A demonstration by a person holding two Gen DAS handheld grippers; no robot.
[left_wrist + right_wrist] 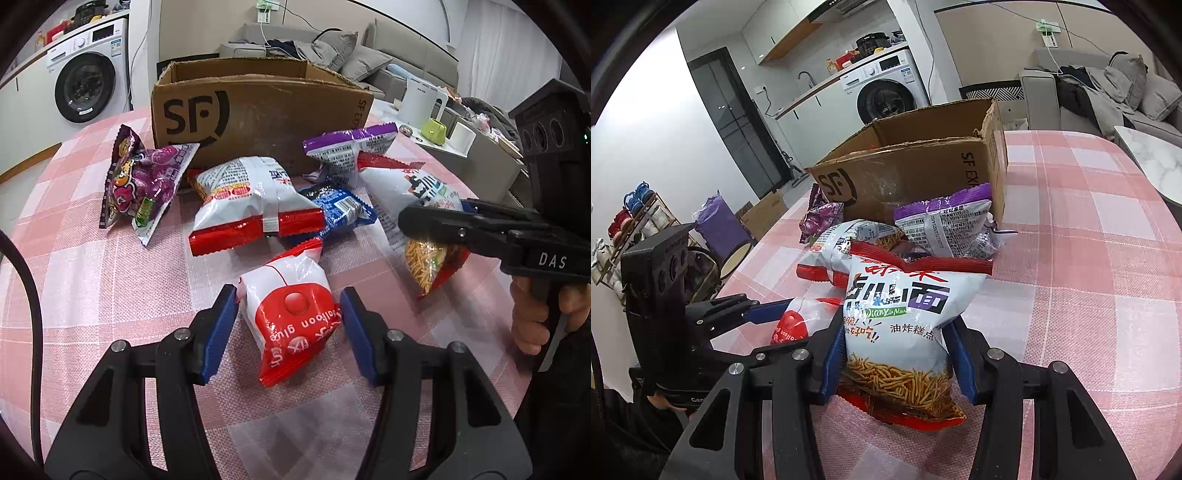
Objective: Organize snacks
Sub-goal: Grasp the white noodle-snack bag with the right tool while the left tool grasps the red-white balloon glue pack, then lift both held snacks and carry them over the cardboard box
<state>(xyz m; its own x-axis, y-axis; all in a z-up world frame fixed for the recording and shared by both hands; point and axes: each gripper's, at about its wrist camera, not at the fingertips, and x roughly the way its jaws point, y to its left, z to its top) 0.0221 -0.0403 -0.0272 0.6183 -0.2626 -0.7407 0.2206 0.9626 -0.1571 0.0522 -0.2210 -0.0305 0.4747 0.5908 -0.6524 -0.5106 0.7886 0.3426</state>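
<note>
Left gripper (288, 321): jaws spread, straddling the small red-and-white packet (291, 314) on the checked tablecloth (110, 280); one pad (225, 317) at the packet's edge, the other just clear, so no squeeze yet. Right gripper (894, 358): pads (833, 354) pressed against both flanks of the noodle-snack bag (897, 332), pinching it low down, bag bottom resting on the cloth.

Progress, judged from layout: early. Cardboard box (258, 110) stands open at the back of the table; only a sliver of interior visible from the right wrist view, nothing discernible inside (far corners hidden). All visible snacks outside it: purple candy bag (140, 181) left of the box front, large white-and-red bag (251, 199) centre, blue packet (340, 210) partly under neighbours, purple-topped white bag (347, 147) leaning by the box wall. Six packets left to move, assuming the box is the destination.

Noodle-snack bag: puffed, glossy film, red serrated top seal, clear window at bottom showing thin fried sticks. Likely light and slippery; contents crushable under hard grip. Small packet similarly inflated, crinkled.
</note>
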